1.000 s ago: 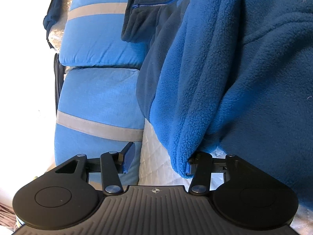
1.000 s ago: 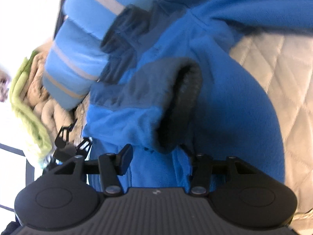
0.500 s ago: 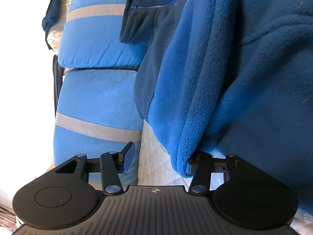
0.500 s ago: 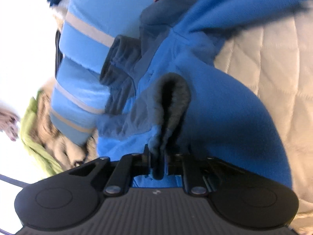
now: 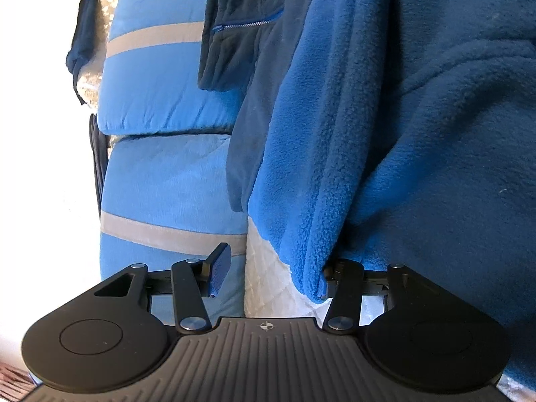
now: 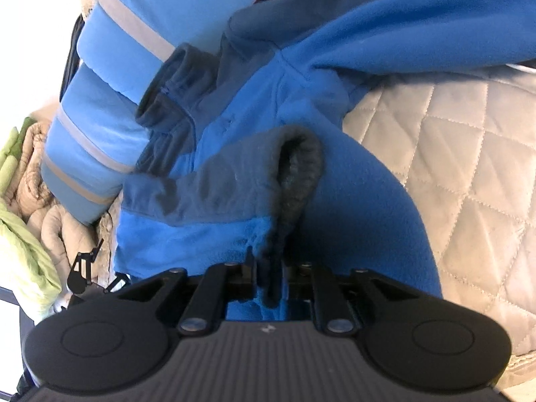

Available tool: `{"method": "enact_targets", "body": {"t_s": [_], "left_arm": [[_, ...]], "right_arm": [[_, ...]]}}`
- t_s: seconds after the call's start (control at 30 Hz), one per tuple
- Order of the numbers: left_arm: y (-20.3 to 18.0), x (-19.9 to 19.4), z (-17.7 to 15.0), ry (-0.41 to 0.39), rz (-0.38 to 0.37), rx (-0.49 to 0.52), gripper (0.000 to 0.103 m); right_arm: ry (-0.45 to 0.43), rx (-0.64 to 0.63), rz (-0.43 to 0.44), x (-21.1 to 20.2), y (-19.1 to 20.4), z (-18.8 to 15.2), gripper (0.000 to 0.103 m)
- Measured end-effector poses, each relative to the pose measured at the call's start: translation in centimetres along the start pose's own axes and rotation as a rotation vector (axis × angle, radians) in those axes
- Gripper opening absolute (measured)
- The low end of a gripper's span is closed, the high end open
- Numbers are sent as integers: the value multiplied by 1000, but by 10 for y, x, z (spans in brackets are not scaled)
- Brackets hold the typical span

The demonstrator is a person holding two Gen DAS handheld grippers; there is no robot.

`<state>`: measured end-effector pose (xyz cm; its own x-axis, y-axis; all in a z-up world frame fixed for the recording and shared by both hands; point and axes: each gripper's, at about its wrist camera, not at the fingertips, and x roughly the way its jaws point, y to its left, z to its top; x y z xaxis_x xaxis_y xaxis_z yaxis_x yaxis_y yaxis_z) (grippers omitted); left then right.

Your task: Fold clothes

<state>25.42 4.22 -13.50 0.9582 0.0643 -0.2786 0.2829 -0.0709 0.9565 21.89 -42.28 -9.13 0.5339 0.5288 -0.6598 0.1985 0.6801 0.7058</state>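
Right now your right gripper [image 6: 269,278] is pinched shut on the grey-lined cuff [image 6: 294,181] of the blue fleece jacket [image 6: 361,234], whose sleeve runs straight ahead across the quilted cover [image 6: 469,154]. Your left gripper [image 5: 271,276] gapes — nothing clamped — with the plush hem [image 5: 311,268] draped over its right finger, body hanging above.

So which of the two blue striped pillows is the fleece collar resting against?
The upper pillow: the dark zipped collar overlaps its right edge. The lower pillow only meets the fleece's side lower down.
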Motion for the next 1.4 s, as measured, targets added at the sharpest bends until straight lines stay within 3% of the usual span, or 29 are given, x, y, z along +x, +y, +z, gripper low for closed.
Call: {"method": "enact_targets", "body": {"t_s": [0.17, 0.37, 0.47, 0.63, 0.67, 0.7, 0.77, 0.83, 0.93, 1.07, 1.17, 1.23, 1.27, 1.3, 1.37, 1.4], "left_arm": [[-6, -8, 0, -9, 56, 61, 60], [-13, -34, -14, -78, 105, 162, 74], [-4, -52, -23, -29, 12, 128, 78], [69, -73, -32, 3, -161, -311, 77], [86, -73, -32, 3, -188, -415, 77], [100, -69, -32, -2, -218, -513, 77], [123, -55, -31, -14, -277, -681, 72], [143, -40, -29, -21, -332, -835, 65], [153, -1, -15, -8, -394, -948, 48], [157, 52, 10, 29, -485, -1061, 36], [152, 85, 32, 26, -538, -1101, 36], [142, 110, 46, 34, -538, -1076, 36], [132, 123, 49, 69, -537, -1068, 36], [123, 136, 47, 110, -539, -1079, 36], [112, 153, 33, 121, -551, -1175, 38], [109, 157, 26, 112, -555, -1223, 38]], "right_arm": [[2, -13, -24, 0, 8, 5, 13], [9, -20, -36, 0, 9, 7, 13], [12, -21, -41, -1, 8, 6, 13], [18, -80, -45, -5, 9, -1, 19], [15, -108, -61, -7, 12, -3, 26], [12, -135, -78, -10, 14, -5, 48], [0, -189, -115, -17, 19, -9, 66], [-54, -257, -175, -31, 30, -17, 70], [-165, -396, -246, -53, 53, -31, 76], [-313, -641, -331, -54, 93, -45, 69], [-325, -791, -348, -25, 120, -43, 39], [-307, -819, -361, 2, 124, -32, 27], [-289, -811, -362, 14, 122, -26, 14], [-269, -798, -364, 26, 117, -19, 10], [-237, -758, -386, 45, 99, -9, 8], [-231, -740, -403, 51, 89, -6, 14]]}}
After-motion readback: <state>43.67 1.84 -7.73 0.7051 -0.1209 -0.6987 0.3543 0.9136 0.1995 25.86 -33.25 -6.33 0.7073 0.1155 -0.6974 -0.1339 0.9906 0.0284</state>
